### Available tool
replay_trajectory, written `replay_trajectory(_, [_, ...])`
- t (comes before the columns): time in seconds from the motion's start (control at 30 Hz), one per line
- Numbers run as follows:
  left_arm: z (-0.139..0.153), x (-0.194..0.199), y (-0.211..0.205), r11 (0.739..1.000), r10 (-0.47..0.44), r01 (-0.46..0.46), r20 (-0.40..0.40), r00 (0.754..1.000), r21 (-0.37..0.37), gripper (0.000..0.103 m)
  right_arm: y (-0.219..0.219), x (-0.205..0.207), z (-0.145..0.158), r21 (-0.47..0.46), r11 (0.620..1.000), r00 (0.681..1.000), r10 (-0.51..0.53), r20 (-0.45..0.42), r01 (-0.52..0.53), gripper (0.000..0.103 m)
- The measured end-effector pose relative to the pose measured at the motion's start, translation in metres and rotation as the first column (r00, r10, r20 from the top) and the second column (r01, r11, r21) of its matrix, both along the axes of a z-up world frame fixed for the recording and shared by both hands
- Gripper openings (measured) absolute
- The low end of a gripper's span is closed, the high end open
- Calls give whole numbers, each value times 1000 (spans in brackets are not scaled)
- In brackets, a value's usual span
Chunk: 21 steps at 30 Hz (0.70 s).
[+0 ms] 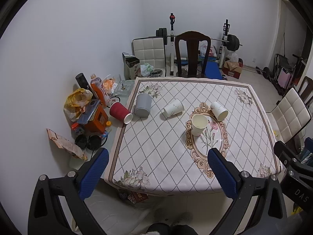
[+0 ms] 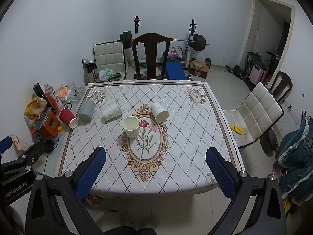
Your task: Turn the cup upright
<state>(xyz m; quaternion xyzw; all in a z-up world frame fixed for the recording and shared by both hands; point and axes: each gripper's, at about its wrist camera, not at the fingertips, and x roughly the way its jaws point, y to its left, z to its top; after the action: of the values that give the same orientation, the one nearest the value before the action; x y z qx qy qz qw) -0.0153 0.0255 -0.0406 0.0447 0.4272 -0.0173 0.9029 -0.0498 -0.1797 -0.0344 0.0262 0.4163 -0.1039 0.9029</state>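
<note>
One white paper cup stands upright near the table's middle. Two white cups lie on their sides behind it: one on the left, one on the right. A grey cup and a red ribbed cup lie tipped at the left edge. My left gripper and right gripper are both open and empty, held above the table's near edge, well short of the cups.
The square table has a diamond-pattern cloth. Bottles, bags and boxes clutter a side surface on the left. A dark wooden chair stands behind the table, a white chair on the right. Gym gear lines the back wall.
</note>
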Motion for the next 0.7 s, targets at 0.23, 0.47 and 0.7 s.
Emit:
replay_trajectory(0.23, [2, -5, 0, 1000, 10, -10, 10, 1000, -10, 103, -1, -1, -1, -7, 1000, 1000, -3, 1, 3, 103])
replay_trajectory(0.47, [3, -8, -1, 1000, 19, -19, 10, 1000, -17, 103, -2, -3, -1, -12, 1000, 1000, -3, 3, 3, 103])
replay_trajectory(0.7, [4, -9, 0, 1000, 17, -17, 11, 1000, -15, 103, -2, -4, -1, -11, 1000, 1000, -4, 1, 4, 103])
